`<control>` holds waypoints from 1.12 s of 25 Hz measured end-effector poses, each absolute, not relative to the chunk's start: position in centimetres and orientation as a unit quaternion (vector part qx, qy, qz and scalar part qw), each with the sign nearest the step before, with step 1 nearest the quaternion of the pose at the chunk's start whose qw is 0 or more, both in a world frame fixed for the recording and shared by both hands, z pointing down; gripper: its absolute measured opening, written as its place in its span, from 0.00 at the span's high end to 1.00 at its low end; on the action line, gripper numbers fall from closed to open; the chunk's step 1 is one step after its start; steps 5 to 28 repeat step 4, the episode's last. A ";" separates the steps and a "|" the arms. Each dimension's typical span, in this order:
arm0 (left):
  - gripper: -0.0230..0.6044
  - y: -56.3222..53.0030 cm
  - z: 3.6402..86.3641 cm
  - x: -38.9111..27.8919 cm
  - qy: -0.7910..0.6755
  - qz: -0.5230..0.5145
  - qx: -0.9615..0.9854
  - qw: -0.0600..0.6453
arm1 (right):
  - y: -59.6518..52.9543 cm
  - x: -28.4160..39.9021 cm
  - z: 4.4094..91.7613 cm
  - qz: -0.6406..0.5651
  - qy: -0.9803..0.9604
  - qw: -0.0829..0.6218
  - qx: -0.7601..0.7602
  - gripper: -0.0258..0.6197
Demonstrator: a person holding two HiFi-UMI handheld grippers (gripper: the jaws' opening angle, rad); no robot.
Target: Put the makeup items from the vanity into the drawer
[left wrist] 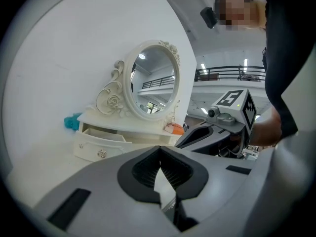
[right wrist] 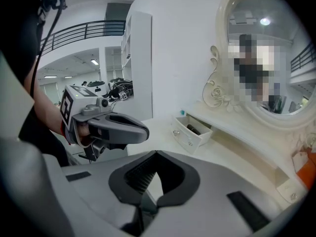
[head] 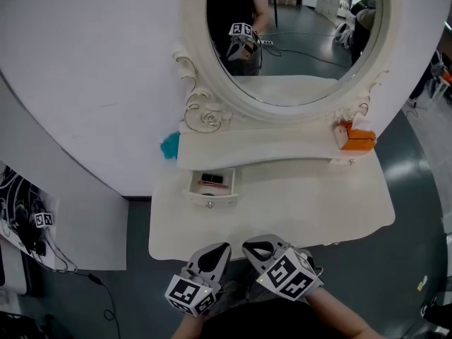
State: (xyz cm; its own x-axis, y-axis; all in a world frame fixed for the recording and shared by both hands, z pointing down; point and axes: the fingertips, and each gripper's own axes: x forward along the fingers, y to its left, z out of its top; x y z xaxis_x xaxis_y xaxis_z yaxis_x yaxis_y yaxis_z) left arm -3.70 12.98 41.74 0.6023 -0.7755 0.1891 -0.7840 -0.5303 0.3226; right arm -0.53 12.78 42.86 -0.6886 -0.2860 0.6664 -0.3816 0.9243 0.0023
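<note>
The white vanity [head: 318, 203] has a small drawer [head: 210, 189] pulled open at its left, with a dark item [head: 212, 179] and a red one inside. An orange makeup item [head: 357, 138] rests on the raised shelf at the right, by the mirror's foot. Both grippers hang side by side off the vanity's front edge, well short of the drawer. My left gripper [head: 217, 248] is shut and holds nothing. My right gripper [head: 254, 247] is shut and empty too. The right gripper view shows the open drawer [right wrist: 190, 133], its dark item [right wrist: 193, 129] and the left gripper [right wrist: 111, 127].
An oval mirror [head: 296, 34] in a carved white frame stands on the shelf. A teal object [head: 169, 145] sits behind the shelf's left end, against the white wall. Cables and a marker tag [head: 44, 219] lie on the floor at the left.
</note>
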 end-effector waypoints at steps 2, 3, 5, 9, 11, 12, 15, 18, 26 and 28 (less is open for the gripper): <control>0.94 14.0 41.8 -4.0 -0.444 0.012 0.875 0.191 | 13.7 -0.8 42.9 0.070 -0.915 0.351 0.185 0.93; 0.94 14.4 41.8 -4.2 -0.443 0.012 0.876 0.191 | 14.2 -0.9 42.9 0.071 -0.915 0.351 0.186 0.93; 0.94 14.9 41.8 -4.4 -0.442 0.012 0.876 0.192 | 14.6 -1.0 43.0 0.073 -0.915 0.351 0.187 0.93; 0.94 14.9 41.8 -4.4 -0.442 0.012 0.876 0.192 | 14.6 -1.0 43.0 0.073 -0.915 0.351 0.187 0.93; 0.94 14.9 41.8 -4.4 -0.442 0.012 0.876 0.192 | 14.6 -1.0 43.0 0.073 -0.915 0.351 0.187 0.93; 0.94 14.9 41.8 -4.4 -0.442 0.012 0.876 0.192 | 14.6 -1.0 43.0 0.073 -0.915 0.351 0.187 0.93; 0.94 14.9 41.8 -4.4 -0.442 0.012 0.876 0.192 | 14.6 -1.0 43.0 0.073 -0.915 0.351 0.187 0.93; 0.94 14.9 41.8 -4.4 -0.442 0.012 0.876 0.192 | 14.6 -1.0 43.0 0.073 -0.915 0.351 0.187 0.93; 0.94 14.9 41.8 -4.4 -0.442 0.012 0.876 0.192 | 14.6 -1.0 43.0 0.073 -0.915 0.351 0.187 0.93; 0.94 14.9 41.8 -4.4 -0.442 0.012 0.876 0.192 | 14.6 -1.0 43.0 0.073 -0.915 0.351 0.187 0.93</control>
